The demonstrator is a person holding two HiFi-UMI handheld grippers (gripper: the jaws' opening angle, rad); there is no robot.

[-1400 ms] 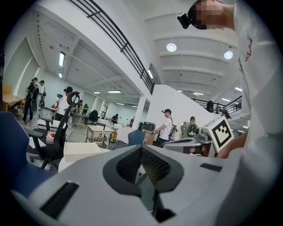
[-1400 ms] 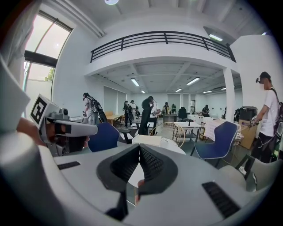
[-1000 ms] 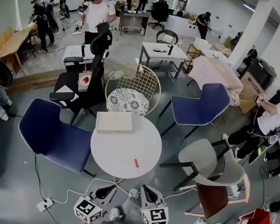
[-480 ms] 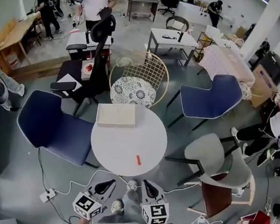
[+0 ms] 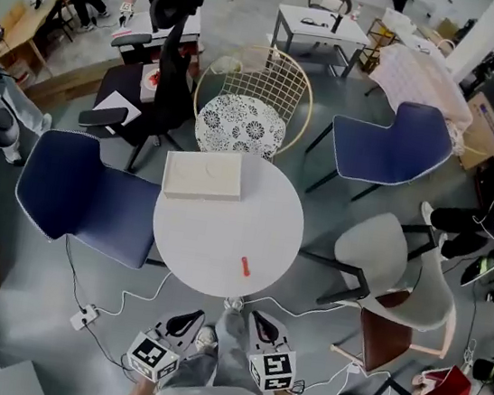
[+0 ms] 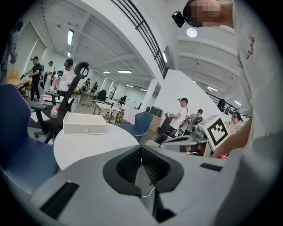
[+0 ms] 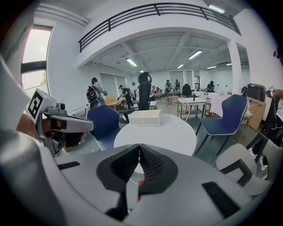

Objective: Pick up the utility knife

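Observation:
A small red utility knife (image 5: pixel 245 266) lies on the round white table (image 5: pixel 223 234), near its front edge. Both grippers hover below that edge, over the floor, short of the knife. My left gripper (image 5: pixel 196 319) sits to the knife's lower left and my right gripper (image 5: pixel 257 321) just below it. In the left gripper view the left gripper (image 6: pixel 141 148) has its black pads closed together with nothing between them. The right gripper (image 7: pixel 139 145) is likewise shut and empty, pointing at the table (image 7: pixel 163 132).
A flat white box (image 5: pixel 205 174) lies at the table's far left. Blue chairs (image 5: pixel 82 201) (image 5: pixel 391 144), a wire chair (image 5: pixel 251 101) and a grey chair (image 5: pixel 383 266) ring the table. Cables and a power strip (image 5: pixel 84 315) lie on the floor. People work further back.
The head view has tipped down, so the table sits higher and larger in the picture. Both grippers have sunk a little and stay shut below the table's front edge.

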